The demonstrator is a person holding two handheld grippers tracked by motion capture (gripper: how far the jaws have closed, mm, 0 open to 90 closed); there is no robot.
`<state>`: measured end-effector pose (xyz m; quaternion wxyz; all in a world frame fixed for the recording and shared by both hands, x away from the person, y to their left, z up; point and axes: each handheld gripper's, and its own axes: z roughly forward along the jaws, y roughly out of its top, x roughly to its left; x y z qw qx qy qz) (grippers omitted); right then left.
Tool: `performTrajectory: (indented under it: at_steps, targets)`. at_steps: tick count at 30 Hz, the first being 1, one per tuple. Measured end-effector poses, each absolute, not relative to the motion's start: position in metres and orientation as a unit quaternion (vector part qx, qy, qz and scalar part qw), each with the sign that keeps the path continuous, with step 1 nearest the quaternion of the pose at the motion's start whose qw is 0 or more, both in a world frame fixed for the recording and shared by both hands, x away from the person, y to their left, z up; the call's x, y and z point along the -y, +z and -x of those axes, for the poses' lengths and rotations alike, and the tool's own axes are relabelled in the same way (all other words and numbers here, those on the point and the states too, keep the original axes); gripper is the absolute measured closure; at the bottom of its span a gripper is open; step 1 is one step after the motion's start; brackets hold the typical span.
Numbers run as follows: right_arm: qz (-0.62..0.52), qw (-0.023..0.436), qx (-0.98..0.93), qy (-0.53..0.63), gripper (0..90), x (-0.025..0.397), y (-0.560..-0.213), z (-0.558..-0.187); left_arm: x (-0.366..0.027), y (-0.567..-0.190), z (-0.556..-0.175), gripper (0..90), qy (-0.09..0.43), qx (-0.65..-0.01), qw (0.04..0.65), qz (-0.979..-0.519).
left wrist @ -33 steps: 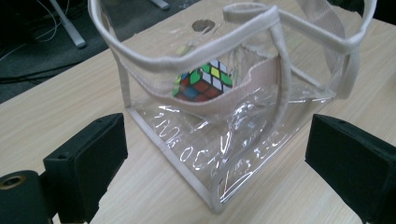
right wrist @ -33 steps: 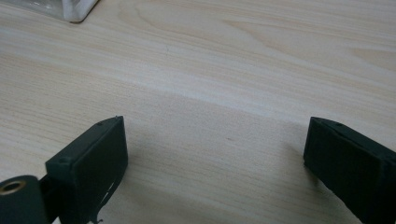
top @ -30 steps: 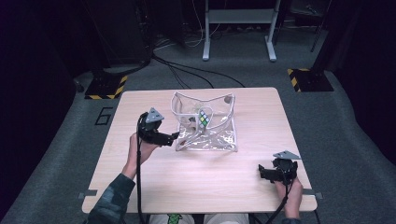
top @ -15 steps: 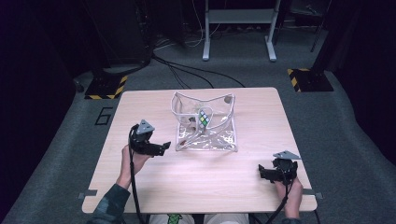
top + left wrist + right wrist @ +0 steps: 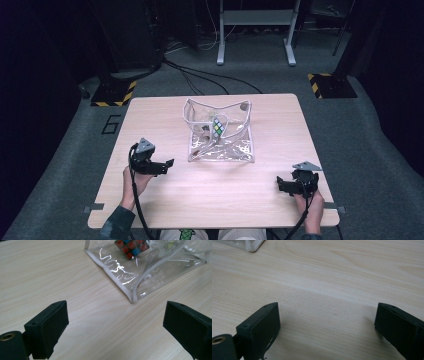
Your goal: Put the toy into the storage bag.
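Observation:
A clear plastic pouch (image 5: 220,135) with white edging stands open in the middle of the wooden table (image 5: 165,200), and a colourful puzzle cube (image 5: 218,128) sits inside it. In the left gripper view the pouch (image 5: 130,277) and cube (image 5: 131,247) lie just ahead of the jaws. My left gripper (image 5: 167,166) rests on the table left of the pouch, open and holding nothing, jaws toward the pouch. Near the front right edge my right gripper (image 5: 281,185) is also open and holds nothing, over bare wood (image 5: 327,305).
A small dark item (image 5: 204,131) lies inside the pouch beside the cube. Cables (image 5: 200,75) run over the grey floor behind the table. A metal stand (image 5: 255,30) is at the back, with yellow-black striped bases (image 5: 112,95) at both sides.
My left gripper has pulled back from the pouch toward the table's left front, now clear of it. The right gripper has stayed put.

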<state>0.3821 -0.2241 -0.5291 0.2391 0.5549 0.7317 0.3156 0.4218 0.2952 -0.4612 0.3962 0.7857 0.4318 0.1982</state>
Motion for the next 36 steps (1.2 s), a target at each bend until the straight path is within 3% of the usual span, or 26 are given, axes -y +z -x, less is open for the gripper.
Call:
performTrajectory:
  at_steps: [36]
  targets:
    - [-0.555, 0.239, -0.732, 0.315, 5.4, 0.224, -0.529, -0.383, -0.346, -0.525, -0.388, 4.6, 0.191, -0.502, 0.361, -0.763]
